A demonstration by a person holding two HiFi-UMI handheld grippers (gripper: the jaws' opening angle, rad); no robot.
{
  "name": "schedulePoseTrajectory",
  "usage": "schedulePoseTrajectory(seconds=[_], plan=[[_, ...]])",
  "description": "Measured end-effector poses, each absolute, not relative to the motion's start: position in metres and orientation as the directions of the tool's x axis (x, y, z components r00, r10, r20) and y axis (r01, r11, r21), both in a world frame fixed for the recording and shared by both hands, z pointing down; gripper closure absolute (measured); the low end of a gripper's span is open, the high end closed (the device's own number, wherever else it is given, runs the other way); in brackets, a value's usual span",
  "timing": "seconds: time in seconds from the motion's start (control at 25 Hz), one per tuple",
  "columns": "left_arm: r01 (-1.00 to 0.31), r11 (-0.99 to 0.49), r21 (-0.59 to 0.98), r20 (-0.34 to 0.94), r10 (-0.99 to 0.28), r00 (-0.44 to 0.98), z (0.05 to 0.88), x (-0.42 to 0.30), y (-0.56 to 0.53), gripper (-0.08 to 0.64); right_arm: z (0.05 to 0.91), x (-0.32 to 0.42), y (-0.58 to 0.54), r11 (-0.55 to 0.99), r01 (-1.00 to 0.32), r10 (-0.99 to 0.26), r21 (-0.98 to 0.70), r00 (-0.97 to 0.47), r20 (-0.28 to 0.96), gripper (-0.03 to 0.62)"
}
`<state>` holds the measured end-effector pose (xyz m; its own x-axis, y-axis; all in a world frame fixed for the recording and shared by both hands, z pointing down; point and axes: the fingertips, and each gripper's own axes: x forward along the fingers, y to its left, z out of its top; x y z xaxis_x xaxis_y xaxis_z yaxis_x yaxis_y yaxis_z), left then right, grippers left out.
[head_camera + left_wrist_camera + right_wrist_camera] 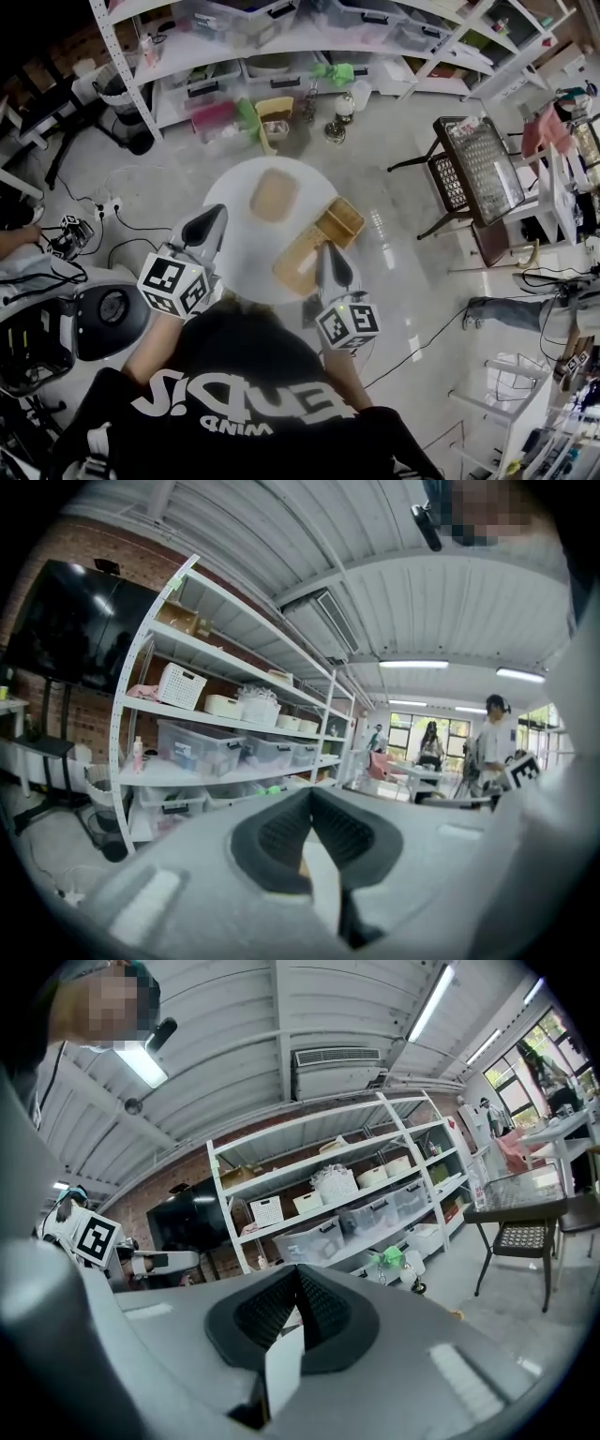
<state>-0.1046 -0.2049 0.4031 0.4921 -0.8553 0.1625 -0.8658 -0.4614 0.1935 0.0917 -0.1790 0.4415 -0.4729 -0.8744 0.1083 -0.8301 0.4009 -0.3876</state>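
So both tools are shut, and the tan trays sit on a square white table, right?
Not quite: the head view shows the table is round, not square. It is white, the tan trays sit on it, and the left tool and right tool are both shut.

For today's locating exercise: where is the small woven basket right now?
In the head view the woven basket sits at the right side of the round white table, next to the flat wooden board, just beyond the right claw.
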Motion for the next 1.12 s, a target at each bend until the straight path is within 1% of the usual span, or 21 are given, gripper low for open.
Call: schedulePoseTrajectory(seconds=[0.12,0.16,0.32,0.44,0.52,0.64,0.76,1.0,1.12], plan=[[-0.855,-0.478,0.203,0.167,-0.843,0.511,0.408,-0.108,-0.216,0.557,0.444,0.085,-0.186,0.391,-0.838,-0.880,-0.380,-0.462,0.111,0.592],[-0.851,-0.482,0.210,0.169,-0.839,0.517,0.411,-0.110,-0.219,0.500,0.444,0.082,-0.188,0.390,-0.840,-0.881,-0.377,-0.459,0.112,0.592],[-0.839,-0.491,0.234,0.182,-0.826,0.534,0.421,-0.107,-0.231,0.459,0.444,0.081,-0.192,0.379,-0.849,-0.887,-0.369,-0.447,0.118,0.592],[-0.830,-0.490,0.267,0.183,-0.819,0.543,0.428,-0.104,-0.241,0.388,0.446,0.085,-0.194,0.363,-0.855,-0.892,-0.369,-0.433,0.126,0.592],[-0.825,-0.487,0.287,0.187,-0.816,0.547,0.433,-0.103,-0.248,0.322,0.446,0.087,-0.197,0.354,-0.858,-0.897,-0.371,-0.425,0.127,0.592],[-0.824,-0.479,0.303,0.216,-0.807,0.549,0.447,-0.100,-0.257,0.270,0.450,0.091,-0.197,0.341,-0.861,-0.900,-0.377,-0.414,0.132,0.592],[-0.825,-0.469,0.316,0.252,-0.796,0.550,0.466,-0.099,-0.266,0.253,0.453,0.093,-0.197,0.327,-0.863,-0.904,-0.386,-0.405,0.138,0.592],[-0.832,-0.451,0.322,0.332,-0.770,0.545,0.507,-0.093,-0.289,0.258,0.458,0.097,-0.199,0.306,-0.865,-0.908,-0.397,-0.391,0.152,0.592],[-0.831,-0.443,0.337,0.380,-0.744,0.550,0.534,-0.088,-0.300,0.278,0.463,0.099,-0.201,0.295,-0.868,-0.909,-0.400,-0.384,0.163,0.592]])
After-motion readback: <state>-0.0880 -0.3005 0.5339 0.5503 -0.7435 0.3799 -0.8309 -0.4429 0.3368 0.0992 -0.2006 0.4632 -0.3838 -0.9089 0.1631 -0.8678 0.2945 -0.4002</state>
